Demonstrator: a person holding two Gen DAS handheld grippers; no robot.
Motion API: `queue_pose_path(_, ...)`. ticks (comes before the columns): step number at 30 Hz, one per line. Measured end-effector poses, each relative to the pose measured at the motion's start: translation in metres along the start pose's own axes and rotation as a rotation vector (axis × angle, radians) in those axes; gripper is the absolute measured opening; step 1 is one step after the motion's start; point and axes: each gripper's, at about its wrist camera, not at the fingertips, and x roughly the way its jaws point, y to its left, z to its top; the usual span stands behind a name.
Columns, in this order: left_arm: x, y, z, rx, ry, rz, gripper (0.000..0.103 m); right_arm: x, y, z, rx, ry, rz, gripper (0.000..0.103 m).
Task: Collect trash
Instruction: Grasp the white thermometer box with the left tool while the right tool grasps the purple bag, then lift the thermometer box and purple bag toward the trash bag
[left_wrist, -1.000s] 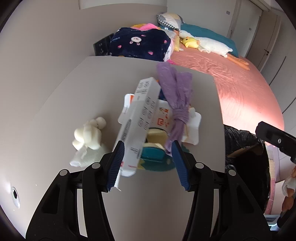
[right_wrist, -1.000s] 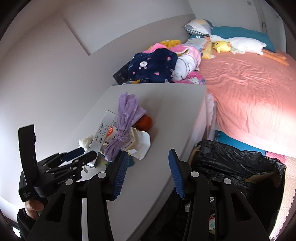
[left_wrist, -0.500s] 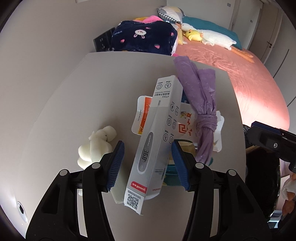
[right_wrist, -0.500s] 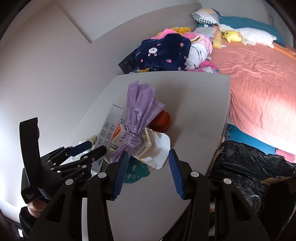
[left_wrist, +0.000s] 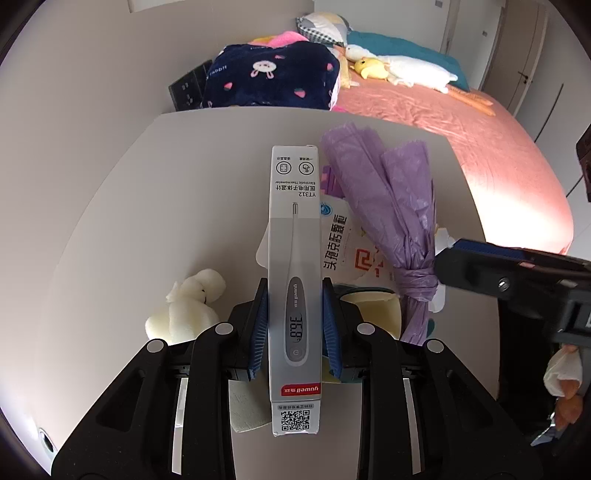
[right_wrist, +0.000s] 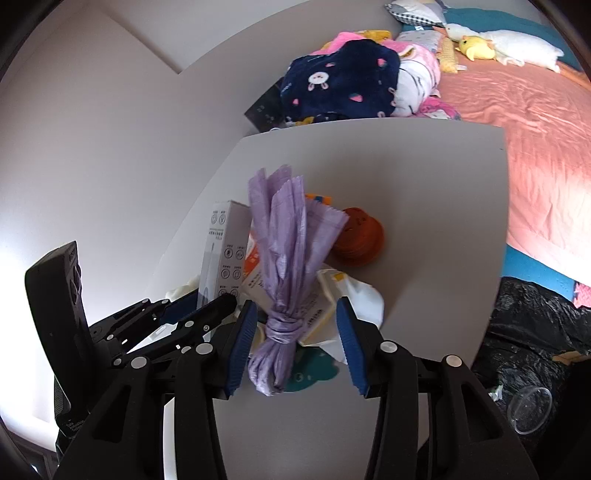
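A long white thermometer box (left_wrist: 293, 229) stands on edge in the trash pile on the grey table (left_wrist: 184, 184). My left gripper (left_wrist: 294, 295) is closing on it, and its blue pads press both sides of the box. A knotted purple plastic bag (right_wrist: 288, 236) lies over the pile. My right gripper (right_wrist: 291, 332) straddles the knot; its jaws are closing slightly, and the pads stay clear of the bag. The left gripper (right_wrist: 199, 310) shows beside it, holding the box (right_wrist: 221, 251).
A crumpled white tissue (left_wrist: 188, 310), a printed white packet (left_wrist: 340, 240) and an orange round object (right_wrist: 360, 240) lie in the pile. A black trash bag (right_wrist: 535, 332) with a clear cup (right_wrist: 528, 408) sits below the table's right edge. The pink bed (left_wrist: 498, 147) lies beyond.
My left jaws have shut on the thermometer box, which now stands straight between the pads. My right gripper moved in and down until the purple bag's knot lies between its jaws.
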Motion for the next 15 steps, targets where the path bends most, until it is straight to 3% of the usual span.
queue_pose_path(9, -0.008, 0.008, 0.001, -0.022, -0.011, 0.014, 0.027, 0.019, 0.010, 0.001, -0.039, 0.025, -0.009, 0.037)
queue_pose_path(10, -0.009, 0.009, 0.001, -0.024, -0.012, 0.016, 0.027, 0.021, 0.011, 0.002, -0.045, 0.026, -0.013, 0.032)
queue_pose_path(11, -0.009, 0.010, 0.001, -0.027, -0.014, 0.016, 0.027, 0.025, 0.011, 0.003, -0.046, 0.032, -0.008, 0.020)
queue_pose_path(15, -0.017, 0.011, 0.000, -0.049, -0.040, 0.029, 0.027, 0.017, 0.015, 0.001, -0.080, 0.007, 0.014, 0.014)
